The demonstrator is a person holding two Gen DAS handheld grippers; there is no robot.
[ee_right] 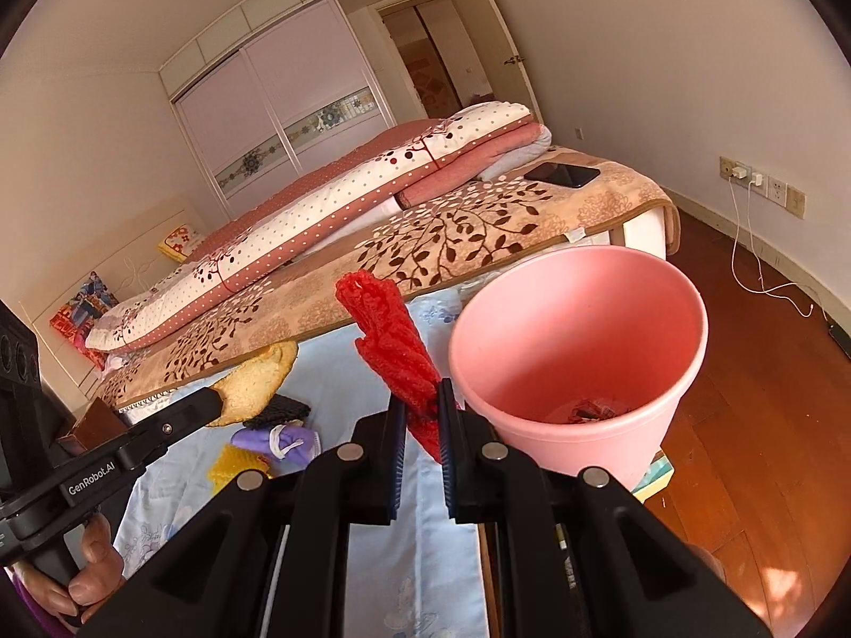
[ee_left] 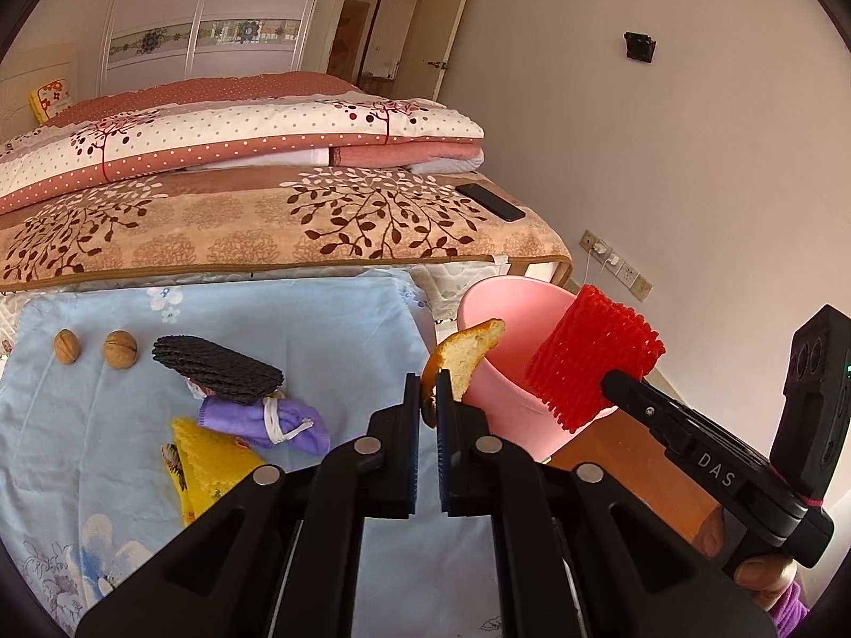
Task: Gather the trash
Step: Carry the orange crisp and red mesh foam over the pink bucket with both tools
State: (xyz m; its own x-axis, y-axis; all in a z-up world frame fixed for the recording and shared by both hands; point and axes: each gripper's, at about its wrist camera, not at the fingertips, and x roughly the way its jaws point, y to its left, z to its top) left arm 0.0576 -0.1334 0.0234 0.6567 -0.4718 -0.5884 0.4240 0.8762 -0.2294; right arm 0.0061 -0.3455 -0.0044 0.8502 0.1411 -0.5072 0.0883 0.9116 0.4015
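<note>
1. The pink bin (ee_right: 580,367) is the target. In the right wrist view it sits at about 2 o'clock from the right gripper (ee_right: 423,414), just beside it, mouth tipped toward the camera.
2. The right gripper is clamped on the red foam net (ee_right: 391,351). The net's long axis runs up toward 11 o'clock, away from the bin's mouth.
3. In the left wrist view the left gripper (ee_left: 428,399) is closed on the orange peel (ee_left: 465,356). The peel curves up toward 1 o'clock, its tip against the bin's near rim (ee_left: 510,287).
4. Judged from both views, the right hand is nearer the opening; the net already overlaps the bin in the left view.
5. Materials: the bin is smooth, rigid plastic with some scraps at the bottom. The net is soft, ribbed mesh and should spring open when let go. The peel is stiff, with pale pith inside.
6. Still on the blue floral cloth (ee_left: 106,425): 2 walnuts (ee_left: 119,348), a black foam net (ee_left: 218,369), a purple cloth bundle (ee_left: 260,420) and a yellow net (ee_left: 210,465), all at 9 to 10 o'clock from the left gripper.
</note>
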